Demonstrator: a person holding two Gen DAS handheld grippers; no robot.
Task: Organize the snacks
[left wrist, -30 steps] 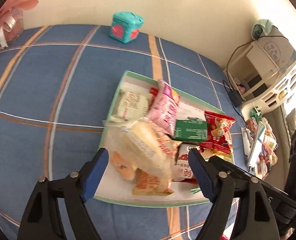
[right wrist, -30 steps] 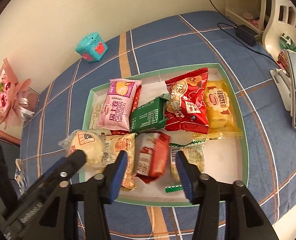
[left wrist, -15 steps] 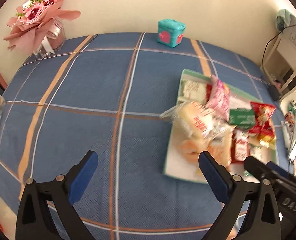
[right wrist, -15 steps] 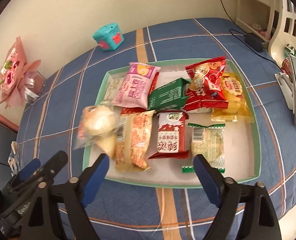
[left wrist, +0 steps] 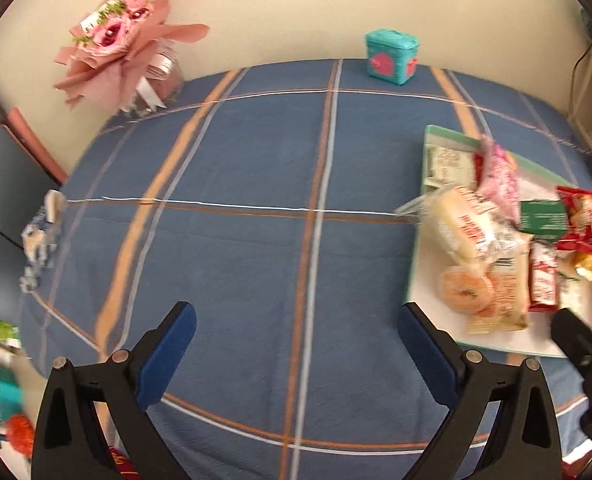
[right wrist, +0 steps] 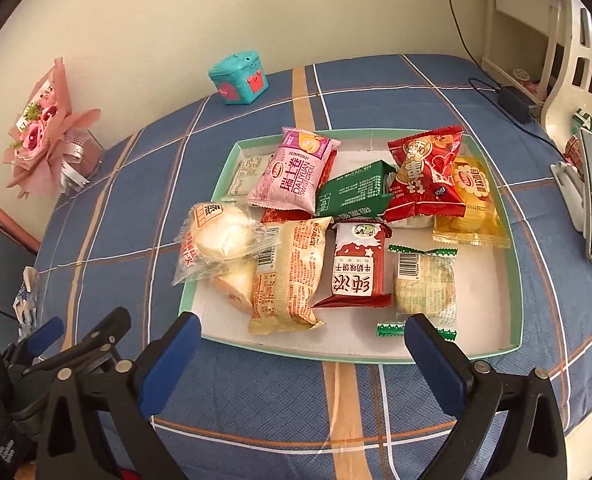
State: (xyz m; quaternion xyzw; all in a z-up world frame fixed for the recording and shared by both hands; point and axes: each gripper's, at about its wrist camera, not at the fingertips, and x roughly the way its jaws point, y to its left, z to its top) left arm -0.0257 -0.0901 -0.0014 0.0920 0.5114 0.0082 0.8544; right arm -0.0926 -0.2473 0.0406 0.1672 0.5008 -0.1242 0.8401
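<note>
On the blue plaid cloth (right wrist: 224, 384) sits a shallow green-rimmed tray (right wrist: 514, 280), and every snack in view lies inside it or leans over its edge, which suits the job of gathering them in one place. The right gripper (right wrist: 302, 346) hangs just short of the tray's near rim with its jaws spread wide; they have just been opening, and nothing is between them. The left gripper (left wrist: 296, 338) is likewise released and empty, its jaws having just opened too, and it faces bare cloth with the tray off to its right.

The packs lie in two loose rows, mostly flat, so that their faces can be read. At the far left a pink pack (right wrist: 296, 172) reads "DALIYUAN SWISS ROLL" with Chinese characters above. Beside it a green box (right wrist: 352, 192) lies printed-side up, its small text illegible. A red bag (right wrist: 426, 172) leans on a yellow pack (right wrist: 472, 204); both carry Chinese lettering. In the near row are a cream pack (right wrist: 292, 276) with a barcode, a red pack (right wrist: 358, 264) whose characters read upside down from here, and a pale pack (right wrist: 424, 284) with green crimped ends and a barcode.

One clear bun bag (right wrist: 216, 240) rests on the tray's left rim, half outside and atop a second bun (right wrist: 236, 288). It looks the least settled, so it probably wants nudging inward.

Away from the tray stand a teal box (right wrist: 240, 78) by the far wall and a pink bouquet (right wrist: 44, 136) at far left.
</note>
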